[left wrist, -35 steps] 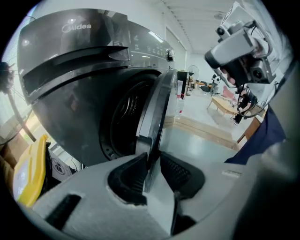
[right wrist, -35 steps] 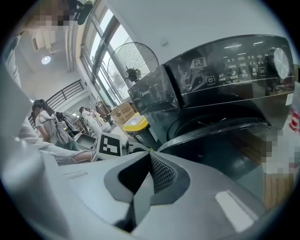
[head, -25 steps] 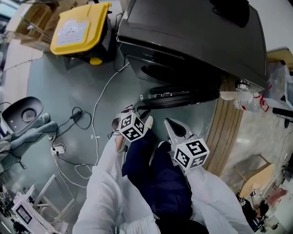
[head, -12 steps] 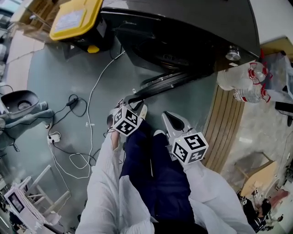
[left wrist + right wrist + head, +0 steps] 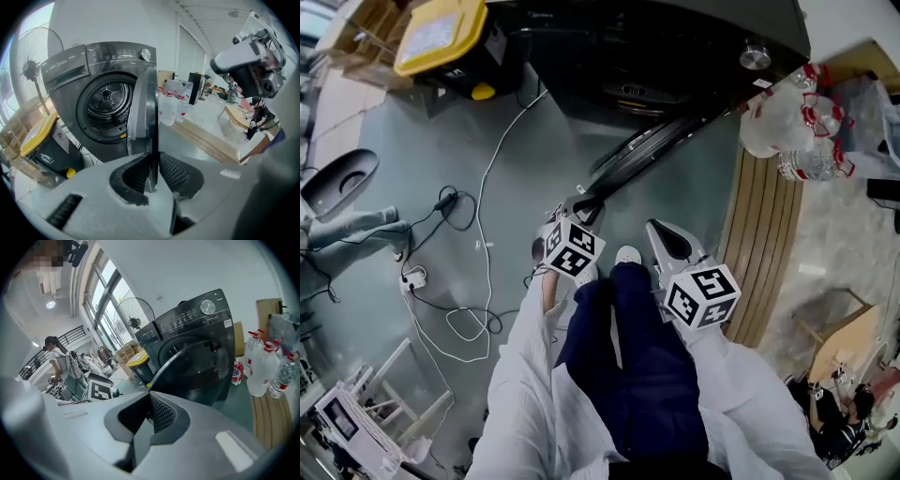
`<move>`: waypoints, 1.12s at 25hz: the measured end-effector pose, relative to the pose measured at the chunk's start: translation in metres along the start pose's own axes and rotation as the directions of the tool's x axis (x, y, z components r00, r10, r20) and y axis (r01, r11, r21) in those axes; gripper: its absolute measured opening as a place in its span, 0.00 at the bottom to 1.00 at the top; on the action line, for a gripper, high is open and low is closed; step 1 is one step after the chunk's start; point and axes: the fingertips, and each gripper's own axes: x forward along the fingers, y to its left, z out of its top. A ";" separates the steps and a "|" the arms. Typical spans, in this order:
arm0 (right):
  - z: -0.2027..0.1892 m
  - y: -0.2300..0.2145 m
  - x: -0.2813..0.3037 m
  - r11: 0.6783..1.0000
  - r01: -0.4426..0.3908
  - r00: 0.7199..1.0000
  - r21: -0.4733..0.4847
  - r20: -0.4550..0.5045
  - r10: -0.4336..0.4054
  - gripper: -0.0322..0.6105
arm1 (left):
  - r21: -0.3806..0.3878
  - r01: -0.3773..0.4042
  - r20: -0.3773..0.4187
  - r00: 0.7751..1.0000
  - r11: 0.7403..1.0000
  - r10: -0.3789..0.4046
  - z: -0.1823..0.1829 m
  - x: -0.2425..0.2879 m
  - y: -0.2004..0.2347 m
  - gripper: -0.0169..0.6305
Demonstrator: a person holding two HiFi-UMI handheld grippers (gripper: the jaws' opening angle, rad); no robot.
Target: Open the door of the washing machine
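Note:
The dark washing machine point(image 5: 675, 56) stands at the top of the head view, its drum point(image 5: 108, 101) showing. Its round door point(image 5: 647, 150) is swung out towards me, edge-on in the left gripper view point(image 5: 145, 112). My left gripper point(image 5: 579, 208) holds the door's free edge; the jaws are closing and both pads point(image 5: 174, 171) press on the thin rim. My right gripper point(image 5: 664, 234) hangs beside it to the right, apart from the door, shut with nothing between its jaws point(image 5: 149, 416). In the right gripper view the door point(image 5: 187, 366) slants across the machine's front point(image 5: 201, 333).
A yellow-lidded bin point(image 5: 441, 37) sits left of the machine. White and black cables point(image 5: 478, 234) trail over the grey floor. Water bottles point(image 5: 787, 122) and a wooden slat strip point(image 5: 764, 244) lie to the right. My dark-trousered legs point(image 5: 628, 375) are below the grippers.
The door has swung further out from the machine, with the left gripper on its edge drawing back. The right gripper has moved back alongside it.

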 end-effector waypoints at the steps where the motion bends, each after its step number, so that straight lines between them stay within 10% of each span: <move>1: -0.003 -0.001 -0.006 1.000 0.013 1.000 0.003 0.007 -0.013 0.06 | -0.003 0.008 0.007 1.000 1.000 -0.008 0.000 0.000 -0.008 0.14; 28: -0.106 0.012 -0.148 0.954 0.279 0.949 0.110 0.122 -0.292 0.06 | -0.025 0.135 0.132 0.983 0.990 -0.131 0.011 0.013 -0.155 0.16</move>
